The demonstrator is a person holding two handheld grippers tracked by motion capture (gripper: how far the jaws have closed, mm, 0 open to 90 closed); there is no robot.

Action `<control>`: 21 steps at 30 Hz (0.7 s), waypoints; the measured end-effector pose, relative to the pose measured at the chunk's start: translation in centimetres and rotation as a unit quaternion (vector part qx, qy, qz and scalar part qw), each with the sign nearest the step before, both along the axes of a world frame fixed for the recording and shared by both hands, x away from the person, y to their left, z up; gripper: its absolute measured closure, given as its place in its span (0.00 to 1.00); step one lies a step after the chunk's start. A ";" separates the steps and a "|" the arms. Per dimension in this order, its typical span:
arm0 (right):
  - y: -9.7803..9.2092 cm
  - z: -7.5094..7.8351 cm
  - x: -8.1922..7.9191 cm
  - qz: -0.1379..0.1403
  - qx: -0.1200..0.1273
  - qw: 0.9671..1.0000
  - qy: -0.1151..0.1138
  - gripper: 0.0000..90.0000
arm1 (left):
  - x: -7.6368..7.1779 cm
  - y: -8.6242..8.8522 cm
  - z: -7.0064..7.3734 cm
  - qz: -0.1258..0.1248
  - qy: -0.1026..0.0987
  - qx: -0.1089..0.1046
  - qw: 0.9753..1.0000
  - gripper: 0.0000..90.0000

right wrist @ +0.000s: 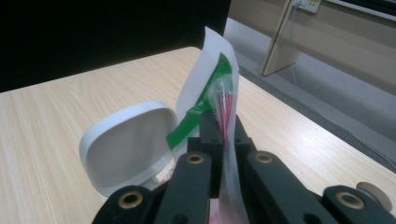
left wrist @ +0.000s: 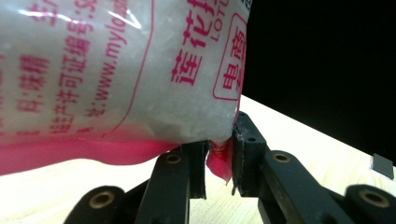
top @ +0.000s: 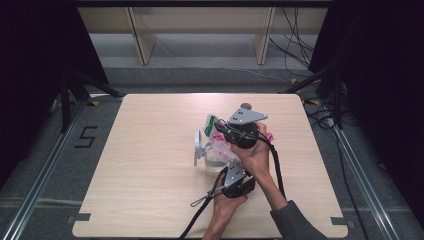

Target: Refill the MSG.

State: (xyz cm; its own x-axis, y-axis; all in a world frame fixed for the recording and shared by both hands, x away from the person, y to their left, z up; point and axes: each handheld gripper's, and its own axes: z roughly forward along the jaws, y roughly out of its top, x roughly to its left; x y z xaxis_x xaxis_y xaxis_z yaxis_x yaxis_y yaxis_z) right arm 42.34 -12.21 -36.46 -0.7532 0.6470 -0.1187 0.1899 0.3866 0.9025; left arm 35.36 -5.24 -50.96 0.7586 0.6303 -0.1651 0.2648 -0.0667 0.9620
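Your left gripper (left wrist: pixel 218 161) has its jaws pinched nearly shut on the pink bottom corner of the seasoning bag (left wrist: pixel 116 70), and the bag's bulk rises above and away from those jaws. Your right gripper (right wrist: pixel 223 140) is likewise closed, on the bag's upper edge (right wrist: pixel 225 100), beside the green strip on the sachet (right wrist: pixel 205 100) that stands just past its fingertips.

Seen from above, the bag (top: pixel 220 145) runs lengthwise between your two tools: the left gripper (top: pixel 231 179) holds the near end, the right gripper (top: pixel 235 134) the far end, so the long axis points from you out across the table (top: pixel 150 200). The white container (top: pixel 212 159), its lid (top: pixel 198 145) hinged open, sits just left of that line, beneath the bag's middle; from your right gripper the lid (right wrist: pixel 126 144) stands just beside the jaws on their left. Whatever comes next likely turns on that: the container's opening lies below and left of the bag, closer to your left hand's end.
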 end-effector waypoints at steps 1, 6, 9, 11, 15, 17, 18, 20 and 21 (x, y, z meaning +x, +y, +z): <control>0.0 0.0 0.0 0.001 -0.002 1.000 0.000 1.00 | 0.0 0.0 0.0 0.000 0.000 -0.002 1.000 0.86; 0.1 0.1 -0.1 -0.006 -0.002 1.000 0.009 1.00 | 0.3 -0.2 -0.1 -0.004 0.002 -0.023 1.000 0.86; 0.2 0.1 -0.1 -0.005 -0.003 1.000 0.007 1.00 | 0.3 -0.3 -0.1 0.002 0.004 -0.035 0.999 0.86; 0.3 0.1 -0.1 -0.007 -0.006 1.000 0.000 1.00 | 0.3 -0.3 -0.1 0.001 0.003 -0.037 0.999 0.86; 0.5 0.2 -0.1 0.000 -0.012 1.000 -0.006 1.00 | 0.3 -0.3 -0.1 0.002 0.001 -0.040 0.999 0.86; 0.6 0.2 -0.1 0.005 -0.020 1.000 -0.006 1.00 | 0.3 -0.3 -0.1 0.001 0.002 -0.039 0.999 0.86; 0.7 0.1 -0.1 -0.001 -0.020 1.000 -0.007 1.00 | 0.3 -0.3 -0.1 0.002 0.002 -0.039 0.999 0.86; 0.6 0.1 0.0 0.005 -0.023 1.000 -0.007 1.00 | 0.3 -0.3 -0.1 0.001 0.002 -0.041 0.999 0.86; 0.7 0.2 -0.2 -0.003 -0.013 1.000 0.006 1.00 | 0.3 -0.3 0.0 0.001 0.001 -0.040 0.999 0.86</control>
